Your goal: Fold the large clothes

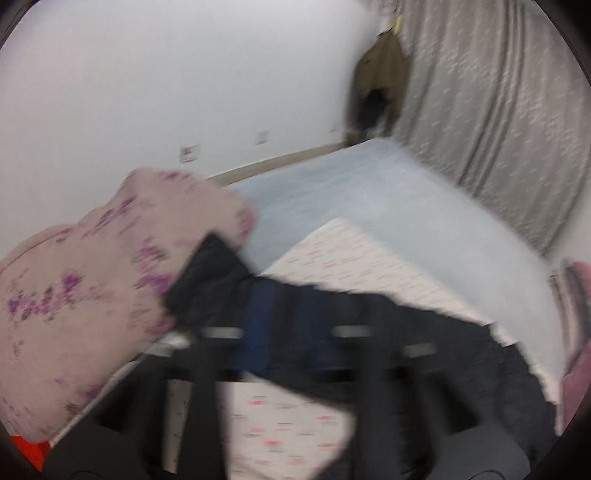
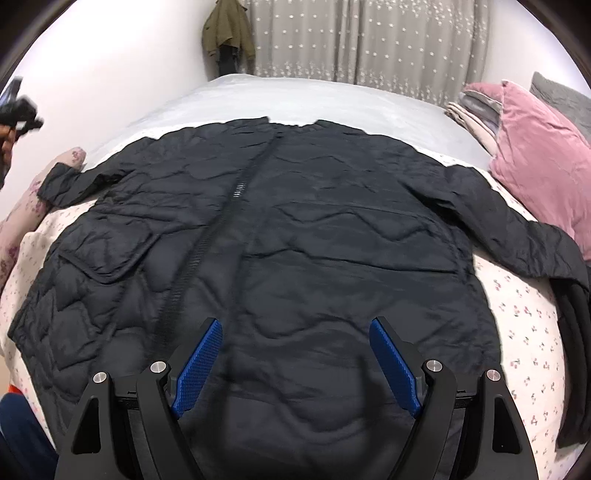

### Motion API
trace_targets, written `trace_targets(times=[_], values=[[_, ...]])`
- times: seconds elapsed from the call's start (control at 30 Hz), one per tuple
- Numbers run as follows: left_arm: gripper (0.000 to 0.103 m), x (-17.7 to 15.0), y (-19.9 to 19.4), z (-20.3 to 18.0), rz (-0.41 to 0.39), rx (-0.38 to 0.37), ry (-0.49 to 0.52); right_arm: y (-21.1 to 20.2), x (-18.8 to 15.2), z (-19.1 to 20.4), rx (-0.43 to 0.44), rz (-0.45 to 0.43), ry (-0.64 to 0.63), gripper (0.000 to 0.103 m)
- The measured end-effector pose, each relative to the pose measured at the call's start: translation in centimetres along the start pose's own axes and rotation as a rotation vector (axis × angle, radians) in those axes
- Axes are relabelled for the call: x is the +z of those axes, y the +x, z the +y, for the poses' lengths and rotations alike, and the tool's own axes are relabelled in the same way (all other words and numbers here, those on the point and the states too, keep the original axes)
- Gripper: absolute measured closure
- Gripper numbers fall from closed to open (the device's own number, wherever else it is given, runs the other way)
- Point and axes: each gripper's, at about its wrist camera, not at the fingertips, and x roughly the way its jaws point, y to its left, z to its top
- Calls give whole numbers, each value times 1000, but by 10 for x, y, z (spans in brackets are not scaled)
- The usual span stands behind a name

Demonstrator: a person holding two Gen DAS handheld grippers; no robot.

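A black quilted jacket (image 2: 280, 236) lies spread flat on the floral sheet (image 2: 532, 332), zipper up, both sleeves out to the sides. My right gripper (image 2: 295, 365) is open, its blue pads wide apart just above the jacket's lower hem, holding nothing. The left wrist view is blurred by motion: my left gripper (image 1: 284, 325) hangs over the jacket's left sleeve (image 1: 214, 284), its blue pads seen against the dark cloth; I cannot tell whether it grips it. The left gripper also shows far left in the right wrist view (image 2: 18, 110), raised in the air.
A floral pink pillow (image 1: 92, 288) lies at the left by the sleeve end. A pink velvet pillow (image 2: 539, 155) and folded bedding (image 2: 476, 110) lie at the right. A grey-blue blanket (image 2: 295, 99) covers the far bed. Curtain (image 2: 369, 37) and hanging coat (image 2: 229, 33) stand behind.
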Motion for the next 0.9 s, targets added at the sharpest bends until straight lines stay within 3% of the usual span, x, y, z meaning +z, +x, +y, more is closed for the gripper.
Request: trace_targets(times=[0.03,0.1,0.23,0.33,0.4,0.43,0.5,0.53,0.6,0.67,0.8,0.9], values=[[21,-4,11,16,9,56,-16,-1,0,-5,-2,3,10,20],[21,-9,32,48,39,116,-66,-3,0,-11,5,6,23,20],[21,-11,65,103,85,122,-212,-3,0,-5,34,17,10,20],[21,-19,91,104,113,140,-206,3,-4,5,59,43,-21,20],[21,-28,100,86,89,184,-115,7,-5,9,54,53,-36,20],[24,-28,105,80,81,210,-77,9,-5,9,43,55,-39,20],[70,-32,116,65,75,257,-5,13,-5,7,30,60,-30,20],[97,-33,121,64,91,234,-11,15,-5,5,29,63,-21,20],[98,-30,127,64,125,186,-44,17,-6,2,33,67,-4,20],[98,-20,110,58,60,171,-25,18,-5,0,42,68,3,20],[98,3,65,52,-9,48,-38,14,-3,-2,55,58,12,20],[98,22,28,43,-63,0,-16,10,-3,-6,63,49,28,20]])
